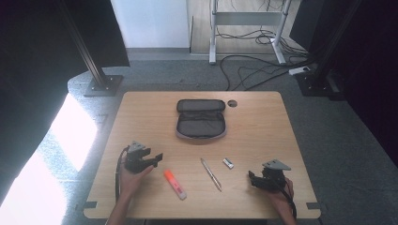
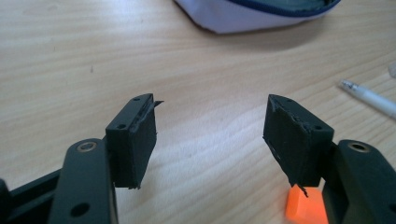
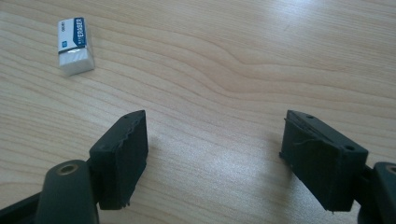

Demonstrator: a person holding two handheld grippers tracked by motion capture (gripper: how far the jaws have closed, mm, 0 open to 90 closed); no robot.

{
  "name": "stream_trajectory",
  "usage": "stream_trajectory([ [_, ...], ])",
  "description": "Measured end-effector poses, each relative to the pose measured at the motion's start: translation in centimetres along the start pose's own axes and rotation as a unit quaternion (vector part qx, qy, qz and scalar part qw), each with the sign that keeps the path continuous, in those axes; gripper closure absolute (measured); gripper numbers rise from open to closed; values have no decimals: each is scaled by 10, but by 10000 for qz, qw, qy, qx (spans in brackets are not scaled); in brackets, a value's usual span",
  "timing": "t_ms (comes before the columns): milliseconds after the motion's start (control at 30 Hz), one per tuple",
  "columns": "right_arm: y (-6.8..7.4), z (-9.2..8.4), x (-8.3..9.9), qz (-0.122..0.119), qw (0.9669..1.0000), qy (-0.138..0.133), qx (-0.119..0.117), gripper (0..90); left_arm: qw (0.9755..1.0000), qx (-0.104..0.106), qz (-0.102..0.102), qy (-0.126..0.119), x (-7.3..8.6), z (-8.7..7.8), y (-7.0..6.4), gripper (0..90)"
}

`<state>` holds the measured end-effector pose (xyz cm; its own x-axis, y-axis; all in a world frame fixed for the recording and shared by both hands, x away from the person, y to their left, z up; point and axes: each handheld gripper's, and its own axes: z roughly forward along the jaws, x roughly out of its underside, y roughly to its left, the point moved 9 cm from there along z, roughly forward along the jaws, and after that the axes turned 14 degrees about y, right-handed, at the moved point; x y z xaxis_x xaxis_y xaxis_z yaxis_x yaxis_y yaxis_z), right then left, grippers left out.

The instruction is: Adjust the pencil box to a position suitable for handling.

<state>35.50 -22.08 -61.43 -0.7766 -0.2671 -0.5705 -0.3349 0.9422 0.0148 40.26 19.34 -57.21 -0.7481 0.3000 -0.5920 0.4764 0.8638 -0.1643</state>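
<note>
Both grippers sat at the near edge of the table (image 1: pixel 141 103), jaws wide apart and holding nothing: left gripper (image 1: pixel 157 158), right gripper (image 1: pixel 251 178). I took the orange highlighter (image 1: pixel 175 184) as the work piece; it lay just right of the left gripper, its orange end beside that gripper's right jaw in the left gripper view (image 2: pixel 306 208). I judged it light, rigid and smooth (liable to roll), best gripped across mid-barrel. Farther right of the left gripper lay a pen (image 1: pixel 210 174) and an eraser (image 1: pixel 228 163); beyond it, the open pencil case (image 1: pixel 201 118).
</note>
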Motion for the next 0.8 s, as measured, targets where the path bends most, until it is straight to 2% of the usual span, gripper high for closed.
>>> stream_trajectory([
  [100, 0, 0, 0, 0, 10000, 2, 3, 225, 10000, 4, -13, -34, -9, 0, 0, 350],
  [533, 0, 0, 0, -1, 10000, 2, 7, 225, 9998, 94, -133, -123, -29, -7, 4, 353],
  [800, 0, 0, 0, -2, 10000, 2, 7, 225, 9998, 126, -135, -109, -44, -2, 0, 356],
])
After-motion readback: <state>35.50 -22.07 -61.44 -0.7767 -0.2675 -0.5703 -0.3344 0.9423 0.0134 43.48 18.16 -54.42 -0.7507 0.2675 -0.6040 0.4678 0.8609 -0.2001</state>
